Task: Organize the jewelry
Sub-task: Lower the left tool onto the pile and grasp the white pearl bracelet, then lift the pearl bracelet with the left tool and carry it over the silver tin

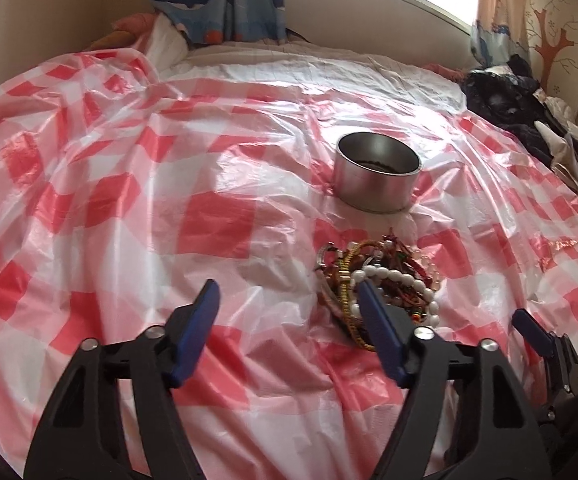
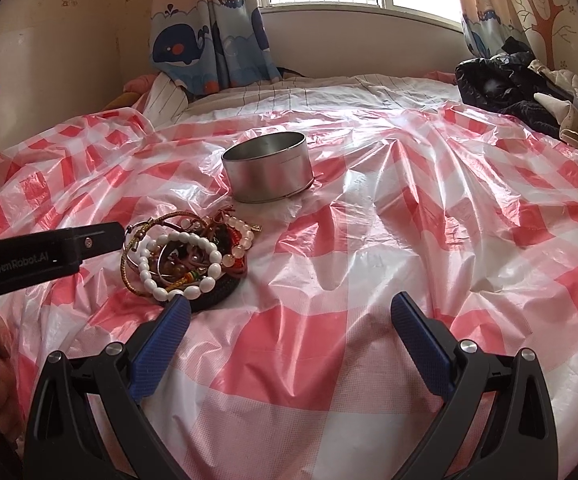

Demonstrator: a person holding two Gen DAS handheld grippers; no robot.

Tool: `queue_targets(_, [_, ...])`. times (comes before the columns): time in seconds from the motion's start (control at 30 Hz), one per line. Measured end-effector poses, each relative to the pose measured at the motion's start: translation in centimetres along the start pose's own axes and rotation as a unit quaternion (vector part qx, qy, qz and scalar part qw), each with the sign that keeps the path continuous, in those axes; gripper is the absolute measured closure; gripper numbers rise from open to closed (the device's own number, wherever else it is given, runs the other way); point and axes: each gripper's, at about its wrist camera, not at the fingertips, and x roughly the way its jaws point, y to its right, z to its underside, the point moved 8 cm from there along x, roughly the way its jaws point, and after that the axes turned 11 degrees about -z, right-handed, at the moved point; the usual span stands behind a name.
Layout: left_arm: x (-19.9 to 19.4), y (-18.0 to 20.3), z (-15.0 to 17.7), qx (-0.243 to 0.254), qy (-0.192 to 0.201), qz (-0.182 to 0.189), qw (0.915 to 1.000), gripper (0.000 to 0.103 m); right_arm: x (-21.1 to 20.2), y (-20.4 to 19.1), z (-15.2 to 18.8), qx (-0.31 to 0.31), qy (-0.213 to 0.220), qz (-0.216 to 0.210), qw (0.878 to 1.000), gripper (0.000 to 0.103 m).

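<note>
A tangled pile of jewelry (image 1: 385,276) lies on the red-and-white checked plastic sheet (image 1: 209,216): a white bead bracelet (image 2: 185,254), gold and brown cords, and pale pink beads. Just behind it stands a round metal tin (image 1: 377,176) with no lid and something dark at its bottom. My left gripper (image 1: 287,286) is open. Its right finger overlaps the pile's near left edge at the white beads, and only plastic shows between the pads. My right gripper (image 2: 291,302) is open over bare sheet, with its left fingertip close to the pile's (image 2: 185,252) near edge.
The sheet covers a bed with crumpled folds. Dark clothes (image 2: 505,84) are heaped at the far right corner. Whale-print curtains (image 2: 205,52) and a window lie beyond the bed. The left gripper's black body (image 2: 45,252) reaches in from the left in the right wrist view.
</note>
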Motion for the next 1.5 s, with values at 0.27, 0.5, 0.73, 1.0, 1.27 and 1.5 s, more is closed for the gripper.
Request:
queue_targets(0.27, [-1.2, 3.1, -1.1, 0.048, 0.038, 0.038, 0.9974, 0.054, 0.2, 0.0, 0.0, -0.002, -0.003, 0.001, 1.000, 0.007])
queue_targets(0.5, [1.8, 5.9, -1.2, 0.109, -0.012, 0.048, 0.9928, 0.084, 0.5, -0.1, 0.0, 0.001, -0.006, -0.003, 1.000, 0.007])
queue_targets(0.73, [2.5, 4.2, -0.8, 0.046, -0.057, 0.104, 0.9919, 0.097, 0.6, -0.1, 0.0, 0.007, -0.006, -0.013, 1.000, 0.007])
queue_targets(1.0, [-1.1, 2.0, -2.4, 0.001, -0.029, 0.154, 0.9877, 0.097, 0.3, 0.0, 0.0, 0.011, -0.003, -0.012, 1.000, 0.007])
queue_targets(1.27, [-3.0, -0.2, -3.8, -0.016, -0.003, 0.149, 0.9888, 0.097, -0.8, -1.0, -0.8, -0.005, 0.016, -0.027, 0.999, 0.007])
queue_targets(1.5, [-1.5, -3.3, -3.5, -0.044, -0.021, 0.127, 0.9907, 0.097, 0.2, -2.2, -4.1, -0.022, 0.016, -0.081, 0.996, 0.010])
